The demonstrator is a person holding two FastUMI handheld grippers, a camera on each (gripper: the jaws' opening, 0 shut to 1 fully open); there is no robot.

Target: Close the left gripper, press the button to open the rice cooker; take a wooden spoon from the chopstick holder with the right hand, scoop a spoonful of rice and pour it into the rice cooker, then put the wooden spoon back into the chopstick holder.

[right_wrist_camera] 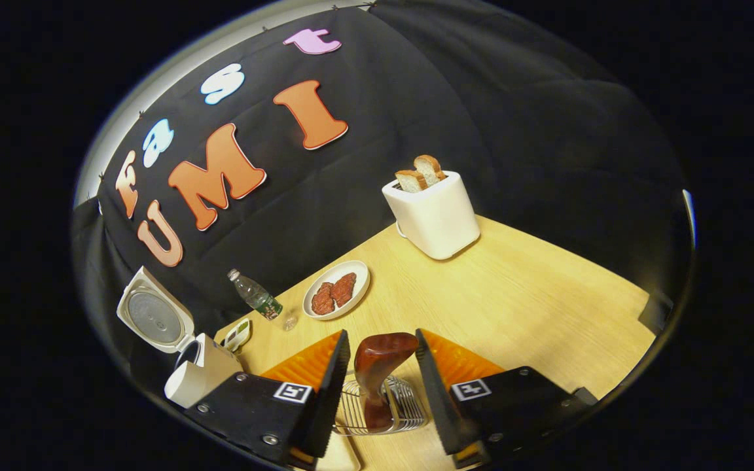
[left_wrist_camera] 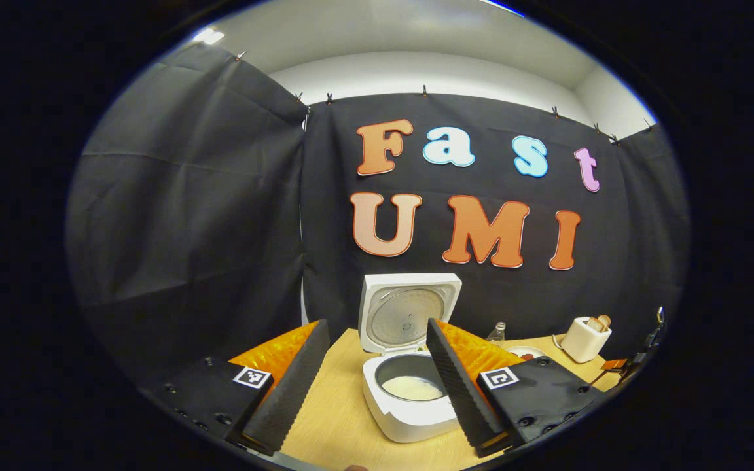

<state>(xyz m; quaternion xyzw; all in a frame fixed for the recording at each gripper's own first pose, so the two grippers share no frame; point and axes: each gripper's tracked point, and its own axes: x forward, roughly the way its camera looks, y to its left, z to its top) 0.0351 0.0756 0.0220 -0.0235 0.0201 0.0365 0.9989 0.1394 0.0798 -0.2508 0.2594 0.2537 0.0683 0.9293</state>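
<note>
Between parted right gripper (right_wrist_camera: 377, 386) fingers: wooden spoon (right_wrist_camera: 380, 366), standing in chopstick holder (right_wrist_camera: 403, 409), untouched. Left gripper (left_wrist_camera: 369, 386) apart.

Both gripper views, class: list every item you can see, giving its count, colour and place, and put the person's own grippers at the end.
Table: one, light wood, under everything.
Rice cooker: one, white, lid up, white contents in the pot, by the back wall.
Toaster: one, white, far end of the table, by the wall.
Bread slices: two, pale with brown crust, standing in the toaster.
Plate: one, white, holding two reddish pieces, between bottle and toaster.
Bottle: one, clear plastic, between cooker and plate.
Wire holder: one, silver, beneath the right gripper.
Wooden spoon: one, dark reddish brown, standing in the holder.
Left gripper: open, facing the cooker.
Right gripper: open, fingers either side of the spoon.
</note>
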